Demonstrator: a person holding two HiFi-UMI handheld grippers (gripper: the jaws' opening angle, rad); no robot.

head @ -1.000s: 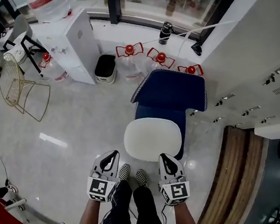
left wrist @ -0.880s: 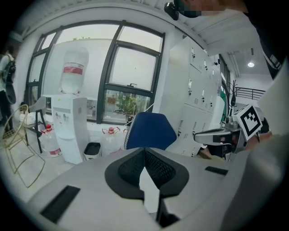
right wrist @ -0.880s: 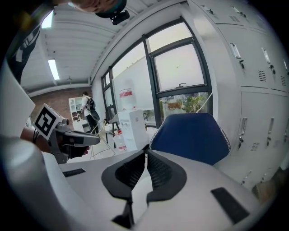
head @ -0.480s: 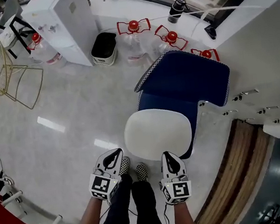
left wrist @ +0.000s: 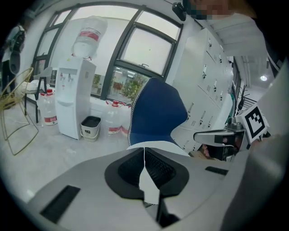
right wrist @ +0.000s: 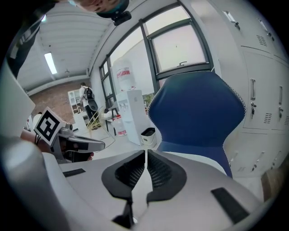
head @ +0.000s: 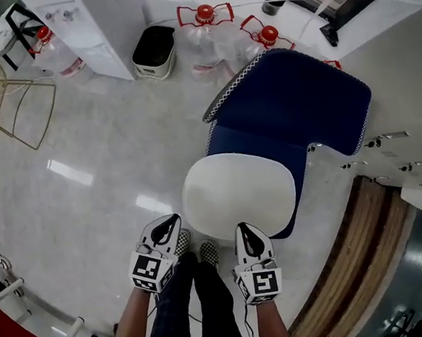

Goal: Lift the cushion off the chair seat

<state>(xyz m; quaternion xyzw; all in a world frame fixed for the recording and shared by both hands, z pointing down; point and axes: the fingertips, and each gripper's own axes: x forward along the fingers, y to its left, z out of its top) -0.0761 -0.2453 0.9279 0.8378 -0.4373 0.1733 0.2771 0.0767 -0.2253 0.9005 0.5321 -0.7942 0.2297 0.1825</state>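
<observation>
A white oval cushion [head: 239, 195] lies on the seat of a blue chair [head: 295, 108], straight ahead of me. My left gripper [head: 173, 220] hovers just short of the cushion's near left rim, apart from it, jaws shut on nothing. The right gripper [head: 243, 229] hangs at the near right rim, also shut and empty. In the left gripper view the closed jaws [left wrist: 144, 151] point at the cushion [left wrist: 156, 145] and chair back [left wrist: 156, 113]. Along the right gripper [right wrist: 146, 155], the right gripper view shows the blue chair [right wrist: 198, 113].
Water bottles [head: 208, 31] with red caps and a small bin [head: 154, 52] stand behind the chair, beside a white dispenser [head: 93, 18]. A gold wire chair [head: 4, 98] is far left. Lockers [head: 409, 101] line the right. My checkered shoes [head: 206, 254] touch the chair's front.
Both grippers have sunk towards the cushion's near edge, staying shut. The head view has dropped too, so chair and cushion look larger and closer.
</observation>
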